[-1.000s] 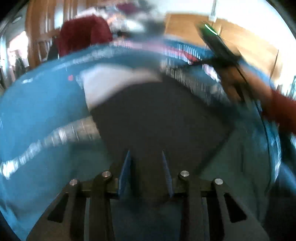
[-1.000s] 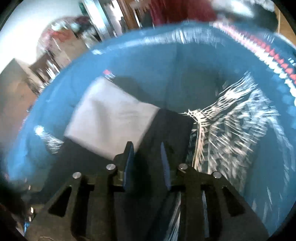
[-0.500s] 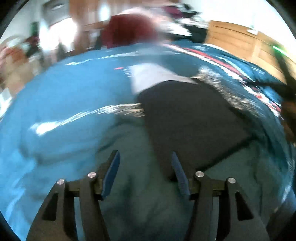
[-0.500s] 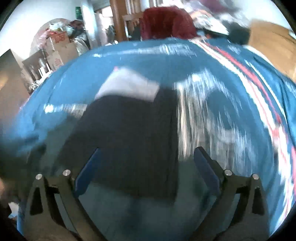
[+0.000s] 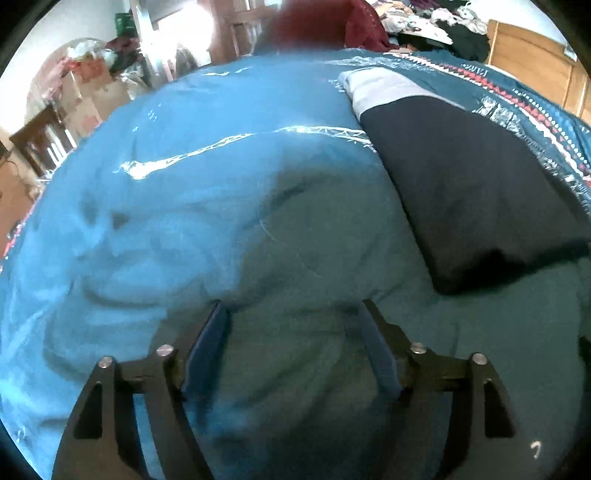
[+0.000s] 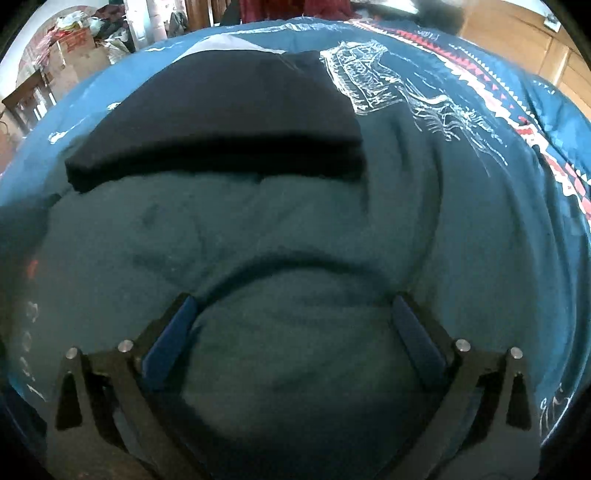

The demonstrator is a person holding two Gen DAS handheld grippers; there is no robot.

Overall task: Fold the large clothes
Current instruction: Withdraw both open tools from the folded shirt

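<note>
Garment: folded black cloth garment, a flat, thick rectangular stack with a squared front edge and a light grey folded layer showing at its far end.
Garment surface: smooth on top, with layered edges visible along the near side in the right wrist view.
Garment place: lies on the teal-blue bedspread with white line print and a red-and-white patterned border, ahead of both grippers and apart from them; in the left wrist view it sits to the right.
Bedspread: rumpled into soft ridges near the grippers, brighter where light falls on its left part.
Left gripper: blue-padded fingers spread apart, nothing between them but bedspread below; whether the tips touch the cloth cannot be told.
Right gripper: fingers spread wide, released, empty, above a curved crease of bedspread.
Containers: cardboard boxes stand at the far left beyond the bed, their contents too small to tell.
Beyond the bed: dark red cloth, wooden panels, heaped clothes.
</note>
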